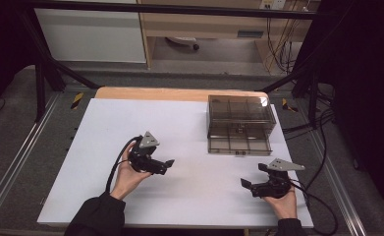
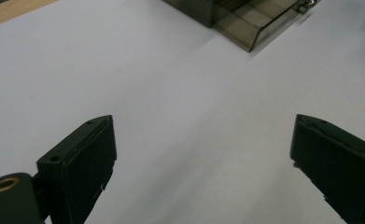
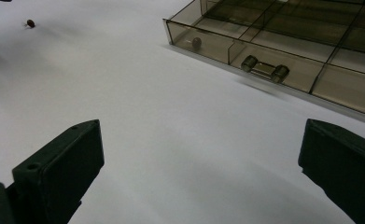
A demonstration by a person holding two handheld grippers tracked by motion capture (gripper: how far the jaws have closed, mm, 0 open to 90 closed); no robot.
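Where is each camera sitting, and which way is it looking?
High view: above the person's side, looking forward and down on the white table; both hands show, with the left gripper and right gripper.
Left gripper view: rides the left gripper, looking along its open jaws toward the smoky plastic box.
Right gripper view: rides the right gripper, looking along its open jaws at the box's drawer.
All three share the box and table.

It looked like a lab or workshop. The tabletop [image 1: 179, 196] was covered with a white sheet [image 1: 189, 132] and stood inside a black metal frame [image 1: 170, 8]. Loose cables [image 1: 278, 44] hung at the back, near a wooden shelf [image 1: 204, 24] over a grey floor [image 1: 214, 66].
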